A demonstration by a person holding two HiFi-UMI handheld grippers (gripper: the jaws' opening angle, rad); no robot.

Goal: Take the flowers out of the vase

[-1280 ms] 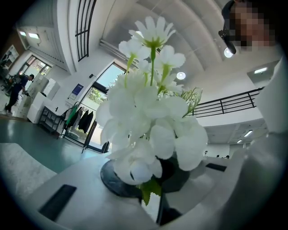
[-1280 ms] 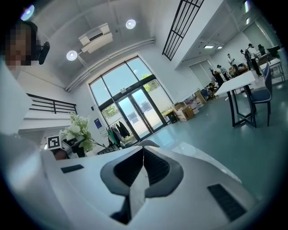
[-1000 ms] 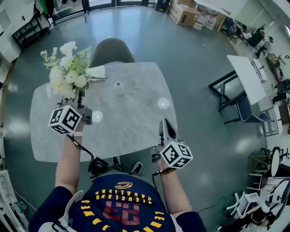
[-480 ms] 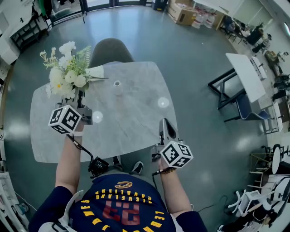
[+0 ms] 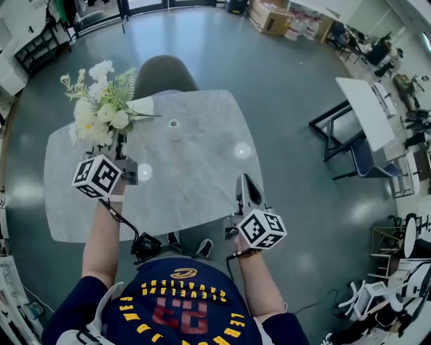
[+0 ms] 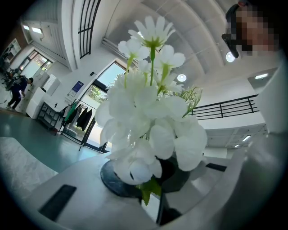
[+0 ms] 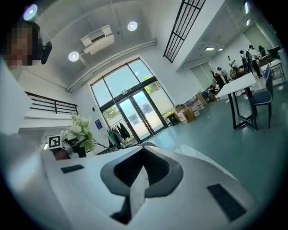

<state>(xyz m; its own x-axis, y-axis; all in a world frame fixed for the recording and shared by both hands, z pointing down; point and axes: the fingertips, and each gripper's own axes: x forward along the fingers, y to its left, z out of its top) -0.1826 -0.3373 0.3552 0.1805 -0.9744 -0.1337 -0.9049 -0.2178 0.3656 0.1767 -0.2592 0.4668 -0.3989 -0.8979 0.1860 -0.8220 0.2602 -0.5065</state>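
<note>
A bunch of white flowers with green leaves (image 5: 101, 111) stands up over the left side of the marble table (image 5: 195, 189). My left gripper (image 5: 121, 156) is shut on the flower stems just below the blooms. In the left gripper view the blooms (image 6: 150, 121) fill the frame, and the stems run down between the closed jaws of the left gripper (image 6: 155, 202). A small white vase (image 5: 175, 129) stands alone on the table's far middle, apart from the flowers. My right gripper (image 5: 246, 183) hovers at the table's right front edge. The right gripper (image 7: 140, 173) is shut and holds nothing.
A grey chair (image 5: 165, 73) sits behind the table. A white table (image 5: 367, 114) with a dark chair (image 5: 367, 165) stands to the right. Cardboard boxes (image 5: 276, 20) lie at the back. A black box on a cable (image 5: 145, 248) hangs by the person's waist.
</note>
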